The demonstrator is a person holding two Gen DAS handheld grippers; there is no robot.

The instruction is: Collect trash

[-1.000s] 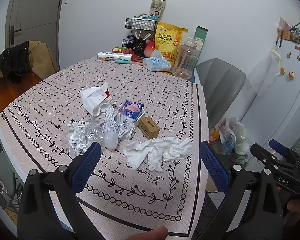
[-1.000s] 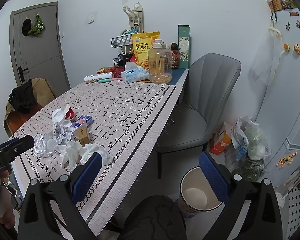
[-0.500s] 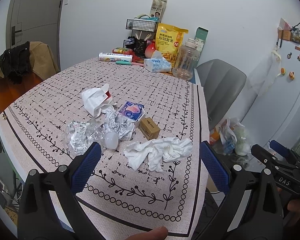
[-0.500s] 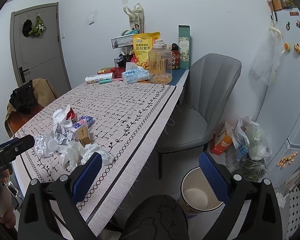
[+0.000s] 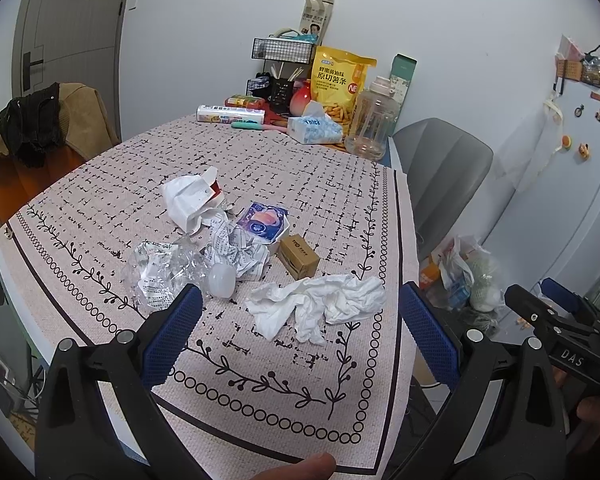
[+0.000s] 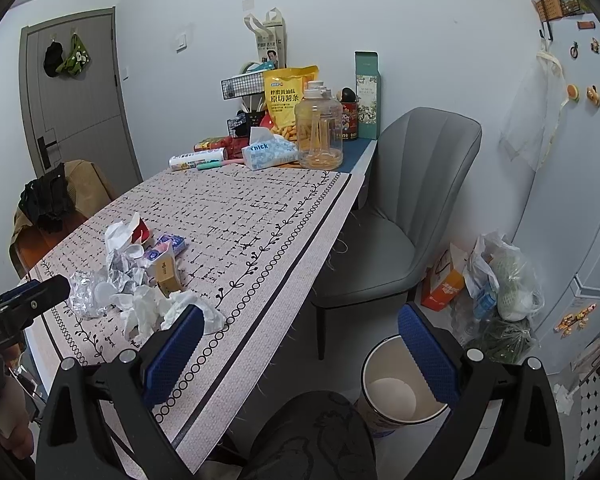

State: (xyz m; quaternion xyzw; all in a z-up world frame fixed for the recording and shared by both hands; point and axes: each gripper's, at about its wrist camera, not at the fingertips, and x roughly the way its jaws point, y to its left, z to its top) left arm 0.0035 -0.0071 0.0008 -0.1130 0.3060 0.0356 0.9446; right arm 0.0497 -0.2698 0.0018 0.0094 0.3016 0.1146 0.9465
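Trash collection: no item is being gripped yet.
Nothing is changing since earlier; both grippers' fingers [image 5: 172, 332] are hanging spread beside the white tissue [image 5: 320, 304] on the desk [image 5: 284, 384].

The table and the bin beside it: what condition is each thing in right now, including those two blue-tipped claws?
Left gripper: fingers wide open, holding nothing.
Right gripper: fingers wide open, holding nothing.
White tissue: crumpled, lying flat on the tablecloth.
Clear plastic wrapper: crushed.
Printed paper: balled up.
Small brown box: closed.
Trash bin: upright, open-topped, seemingly empty.
Clear jug: capped, upright.
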